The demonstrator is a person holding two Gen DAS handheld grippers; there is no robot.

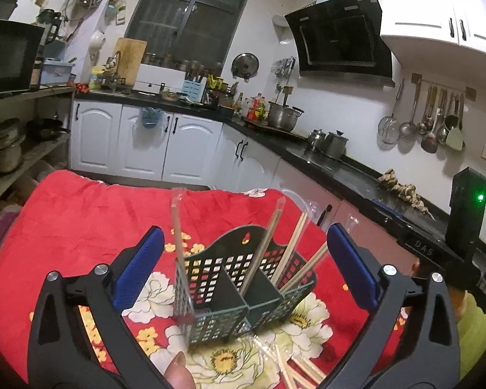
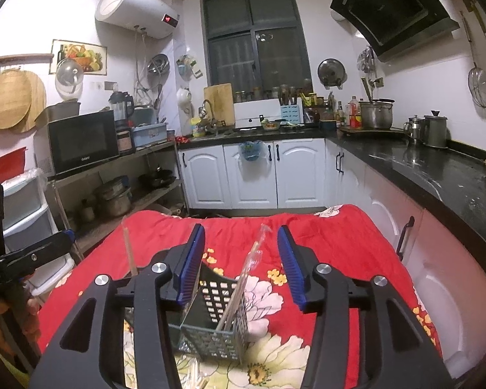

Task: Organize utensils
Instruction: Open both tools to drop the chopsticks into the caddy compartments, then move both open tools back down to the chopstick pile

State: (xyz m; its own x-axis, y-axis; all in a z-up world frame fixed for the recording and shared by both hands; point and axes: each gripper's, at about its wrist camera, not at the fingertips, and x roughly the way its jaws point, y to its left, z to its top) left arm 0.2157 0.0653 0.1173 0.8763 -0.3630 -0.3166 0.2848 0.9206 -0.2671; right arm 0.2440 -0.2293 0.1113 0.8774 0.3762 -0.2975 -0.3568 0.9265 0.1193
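A dark green perforated utensil basket (image 1: pixel 243 295) stands on a red floral cloth (image 1: pixel 81 220). Several plastic-wrapped chopstick pairs (image 1: pixel 291 246) stand tilted in its compartments, one wrapped pair (image 1: pixel 177 227) leaning at its left wall. More wrapped chopsticks (image 1: pixel 295 369) lie on the cloth in front of it. My left gripper (image 1: pixel 243 259) is open and empty, its jaws wide on either side of the basket. My right gripper (image 2: pixel 241 259) is open and empty above the basket (image 2: pixel 210 324), with a wrapped chopstick pair (image 2: pixel 243 285) rising between its jaws. The left gripper also shows at the left edge of the right wrist view (image 2: pixel 29 256).
The cloth-covered table (image 2: pixel 340 236) sits in a kitchen. White cabinets (image 2: pixel 252 175) and a black counter (image 2: pixel 437 175) with pots run behind and to the right. A shelf with a microwave (image 2: pixel 81 142) stands on the left. Drawers (image 2: pixel 26 214) stand near the table's left.
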